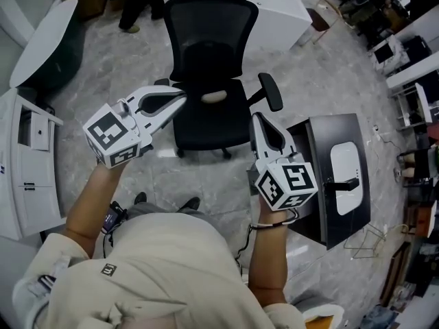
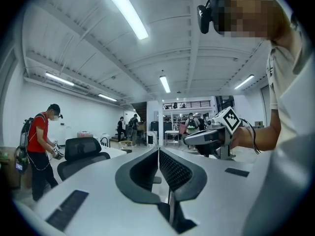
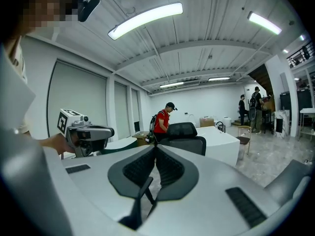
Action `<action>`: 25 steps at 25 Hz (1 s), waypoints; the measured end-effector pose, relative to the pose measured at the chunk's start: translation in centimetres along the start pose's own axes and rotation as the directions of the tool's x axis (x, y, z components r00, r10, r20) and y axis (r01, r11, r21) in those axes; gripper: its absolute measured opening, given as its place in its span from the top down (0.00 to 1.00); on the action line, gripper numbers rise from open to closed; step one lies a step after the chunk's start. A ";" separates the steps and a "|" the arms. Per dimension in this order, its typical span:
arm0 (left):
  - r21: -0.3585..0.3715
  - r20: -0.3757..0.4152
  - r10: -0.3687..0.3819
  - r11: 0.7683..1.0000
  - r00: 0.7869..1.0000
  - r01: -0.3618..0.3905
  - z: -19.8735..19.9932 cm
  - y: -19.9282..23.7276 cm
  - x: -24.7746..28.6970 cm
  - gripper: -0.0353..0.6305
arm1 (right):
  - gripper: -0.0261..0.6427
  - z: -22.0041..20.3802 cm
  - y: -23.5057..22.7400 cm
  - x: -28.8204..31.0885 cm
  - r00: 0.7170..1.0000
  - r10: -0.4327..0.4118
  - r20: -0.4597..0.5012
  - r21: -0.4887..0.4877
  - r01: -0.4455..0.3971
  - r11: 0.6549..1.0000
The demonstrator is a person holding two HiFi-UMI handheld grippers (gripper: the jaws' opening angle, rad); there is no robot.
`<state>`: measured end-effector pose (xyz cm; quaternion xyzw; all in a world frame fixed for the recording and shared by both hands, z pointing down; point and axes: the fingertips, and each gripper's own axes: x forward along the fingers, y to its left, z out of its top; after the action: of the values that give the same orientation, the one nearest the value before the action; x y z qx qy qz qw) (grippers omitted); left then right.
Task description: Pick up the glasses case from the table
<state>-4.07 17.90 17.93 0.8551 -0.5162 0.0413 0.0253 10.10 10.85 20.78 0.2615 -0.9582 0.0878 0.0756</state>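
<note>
Judging by the head view, probably the case (image 1: 345,170): a white oblong lying on the dark table (image 1: 322,214), off to the right, with a dark bar across it, not identifiable. Too small to be sure of. Well apart from both claws, and visible in neither gripper view.

Risks from here:
- Reaching in with pads pressed together and only nudging the case along the table, or off its edge.
- Closing off-centre on what looks like a smooth, rounded shell and squeezing it out sideways.
- Snagging the dark bar on the way in.
- Missing the approach altogether, with both claws pointed toward the chair (image 1: 206,81) rather than the table.

Right claw (image 1: 256,118), the nearer one to the table: shut tight, pad against pad, nothing between, touching nothing. Left claw (image 1: 181,100): likewise fully closed and empty, held in the air before the chair.
</note>
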 end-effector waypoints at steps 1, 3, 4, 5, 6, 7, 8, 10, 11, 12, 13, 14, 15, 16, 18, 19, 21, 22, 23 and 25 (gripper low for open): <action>0.004 -0.004 -0.002 1.000 1.000 0.002 0.0 -0.3 0.6 0.91 | 0.92 -0.1 -0.5 -0.3 1.000 0.000 0.003 0.004 0.000 1.000; 0.012 -0.011 -0.009 1.000 1.000 0.010 0.0 -1.0 1.7 0.91 | 0.92 -0.2 -1.7 -0.9 1.000 -0.004 0.010 0.014 0.004 1.000; 0.015 -0.016 -0.012 1.000 1.000 0.013 0.0 -1.4 2.2 0.91 | 0.92 -0.3 -2.3 -1.2 1.000 -0.007 0.014 0.021 0.006 1.000; 0.018 -0.021 -0.016 1.000 1.000 0.016 0.1 -1.7 2.7 0.91 | 0.92 -0.4 -2.8 -1.5 1.000 -0.009 0.018 0.026 0.009 1.000; 0.022 -0.027 -0.020 1.000 0.999 0.021 0.1 -2.0 3.2 0.91 | 0.92 -0.4 -3.3 -1.8 1.000 -0.012 0.021 0.031 0.011 0.999; 0.024 -0.032 -0.023 0.999 0.999 0.024 0.2 -2.3 3.7 0.91 | 0.92 -0.5 -3.7 -2.1 1.000 -0.014 0.023 0.036 0.013 0.999; 0.026 -0.037 -0.027 0.999 0.999 0.028 0.3 -2.6 4.1 0.91 | 0.92 -0.5 -4.1 -2.3 1.000 -0.016 0.026 0.040 0.015 0.999; 0.029 -0.043 -0.036 0.999 0.998 0.038 0.4 -3.2 5.1 0.91 | 0.92 -0.7 -4.9 -3.0 0.999 -0.023 0.029 0.049 0.022 0.999; 0.030 -0.045 -0.042 0.999 0.998 0.044 0.4 -3.5 5.6 0.91 | 0.92 -0.8 -5.4 -3.3 0.999 -0.029 0.029 0.053 0.027 0.998; 0.029 -0.047 -0.048 0.998 0.998 0.050 0.3 -3.8 6.1 0.91 | 0.92 -0.9 -5.8 -3.7 0.999 -0.035 0.028 0.057 0.034 0.998; 0.026 -0.049 -0.055 0.998 0.997 0.056 0.1 -4.0 6.6 0.91 | 0.92 -1.1 -6.3 -4.0 0.999 -0.042 0.025 0.060 0.040 0.997; 0.022 -0.051 -0.061 0.998 0.997 0.062 -0.1 -4.2 7.0 0.91 | 0.92 -1.2 -6.7 -4.3 0.999 -0.048 0.020 0.062 0.047 0.997; 0.018 -0.051 -0.068 0.997 0.996 0.069 -0.2 -4.3 7.5 0.91 | 0.92 -1.3 -7.1 -4.6 0.998 -0.055 0.016 0.062 0.054 0.997; 0.015 -0.049 -0.075 0.997 0.996 0.076 -0.3 -4.3 8.0 0.91 | 0.92 -1.4 -7.5 -4.8 0.998 -0.063 0.012 0.061 0.062 0.996; 0.011 -0.045 -0.089 0.996 0.995 0.090 -0.4 -4.0 9.0 0.91 | 0.92 -1.6 -8.5 -4.9 0.996 -0.085 0.002 0.060 0.085 0.995; 0.007 -0.043 -0.098 0.995 0.994 0.098 -0.5 -3.9 9.5 0.91 | 0.92 -1.7 -8.9 -5.0 0.995 -0.097 -0.003 0.061 0.097 0.993; -0.004 -0.036 -0.119 0.993 0.992 0.119 -0.8 -3.5 10.5 0.91 | 0.92 -2.0 -9.5 -5.1 0.993 -0.120 -0.014 0.064 0.120 0.991; -0.009 -0.032 -0.131 0.991 0.991 0.131 -1.1 -3.2 11.0 0.91 | 0.92 -2.2 -9.7 -5.0 0.991 -0.130 -0.021 0.064 0.131 0.989; -0.013 -0.029 -0.142 0.990 0.989 0.142 -1.3 -2.8 11.5 0.91 | 0.92 -2.3 -9.9 -5.0 0.990 -0.140 -0.028 0.063 0.142 0.988; -0.026 -0.029 -0.164 0.986 0.986 0.163 -1.7 -2.1 12.5 0.91 | 0.92 -2.5 -10.5 -4.9 0.985 -0.168 -0.037 0.062 0.170 0.983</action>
<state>3.48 8.02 20.85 0.8934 -0.4445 0.0463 0.0468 19.92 4.87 23.65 0.3429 -0.9279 0.1163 0.0894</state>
